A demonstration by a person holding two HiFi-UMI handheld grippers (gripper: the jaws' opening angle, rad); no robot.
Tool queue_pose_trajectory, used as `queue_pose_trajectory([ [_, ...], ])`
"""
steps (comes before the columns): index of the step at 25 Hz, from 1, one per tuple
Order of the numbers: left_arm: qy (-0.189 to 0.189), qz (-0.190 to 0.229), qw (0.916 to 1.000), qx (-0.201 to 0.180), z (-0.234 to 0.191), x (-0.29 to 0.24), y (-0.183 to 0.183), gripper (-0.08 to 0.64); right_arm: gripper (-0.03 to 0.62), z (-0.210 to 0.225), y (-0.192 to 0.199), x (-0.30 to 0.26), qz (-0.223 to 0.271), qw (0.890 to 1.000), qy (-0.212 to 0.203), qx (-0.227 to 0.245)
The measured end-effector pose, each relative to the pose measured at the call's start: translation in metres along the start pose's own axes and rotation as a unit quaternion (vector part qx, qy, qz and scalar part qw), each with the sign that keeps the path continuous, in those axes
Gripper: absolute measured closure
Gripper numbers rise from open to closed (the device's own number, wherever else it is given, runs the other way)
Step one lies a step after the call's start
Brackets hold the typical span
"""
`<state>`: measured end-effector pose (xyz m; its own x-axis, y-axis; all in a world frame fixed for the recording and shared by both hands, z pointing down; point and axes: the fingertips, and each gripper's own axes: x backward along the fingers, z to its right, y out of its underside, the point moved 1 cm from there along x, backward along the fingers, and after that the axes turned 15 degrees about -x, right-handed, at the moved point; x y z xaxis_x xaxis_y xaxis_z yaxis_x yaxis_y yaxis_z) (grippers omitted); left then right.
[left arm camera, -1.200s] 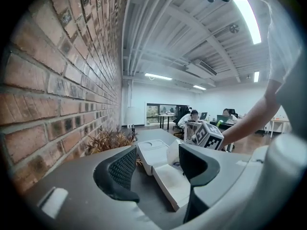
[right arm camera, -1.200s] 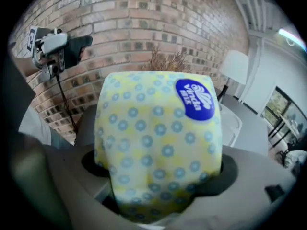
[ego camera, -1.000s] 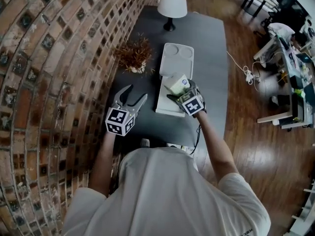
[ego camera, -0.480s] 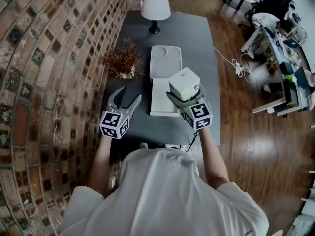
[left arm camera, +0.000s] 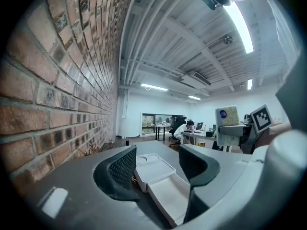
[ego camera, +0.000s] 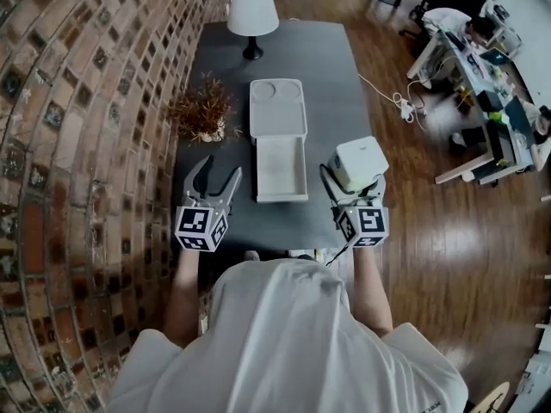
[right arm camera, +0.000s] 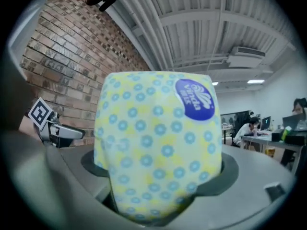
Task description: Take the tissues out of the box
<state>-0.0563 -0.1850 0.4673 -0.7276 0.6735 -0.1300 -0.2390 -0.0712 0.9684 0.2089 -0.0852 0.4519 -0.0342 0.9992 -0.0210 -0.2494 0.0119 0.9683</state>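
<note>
White box [ego camera: 279,144] lies open on the desk [ego camera: 336,84], plant [ego camera: 202,114] beside it; your raised right claw [ego camera: 355,183] clamps the tissue pack [ego camera: 359,159], left claw [ego camera: 218,172] gapes empty.

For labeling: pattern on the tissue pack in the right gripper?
Tissue pack: yellow with blue flower dots; clearest in right gripper view.

Plastic-wrapped tissue pack [right arm camera: 158,147], matt table [ego camera: 336,67], glossy wood floor [ego camera: 430,248].
</note>
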Motion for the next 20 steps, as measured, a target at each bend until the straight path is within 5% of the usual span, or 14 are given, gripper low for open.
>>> queue_pose_trajectory([
  [7, -0.015, 0.027, 0.9973, -0.066, 0.011, 0.005, -0.008, 0.245, 0.086, 0.009, 0.001, 0.027, 0.035, 0.997, 0.073, 0.019],
  [14, -0.112, 0.046, 0.9921, -0.031, -0.001, 0.025, -0.005, 0.245, 0.086, 0.007, 0.013, 0.032, 0.023, 0.996, 0.085, 0.01],
  [20, -0.133, 0.04, 0.9902, -0.015, -0.011, 0.035, 0.002, 0.245, 0.086, 0.003, 0.016, 0.033, 0.024, 0.995, 0.095, 0.029],
])
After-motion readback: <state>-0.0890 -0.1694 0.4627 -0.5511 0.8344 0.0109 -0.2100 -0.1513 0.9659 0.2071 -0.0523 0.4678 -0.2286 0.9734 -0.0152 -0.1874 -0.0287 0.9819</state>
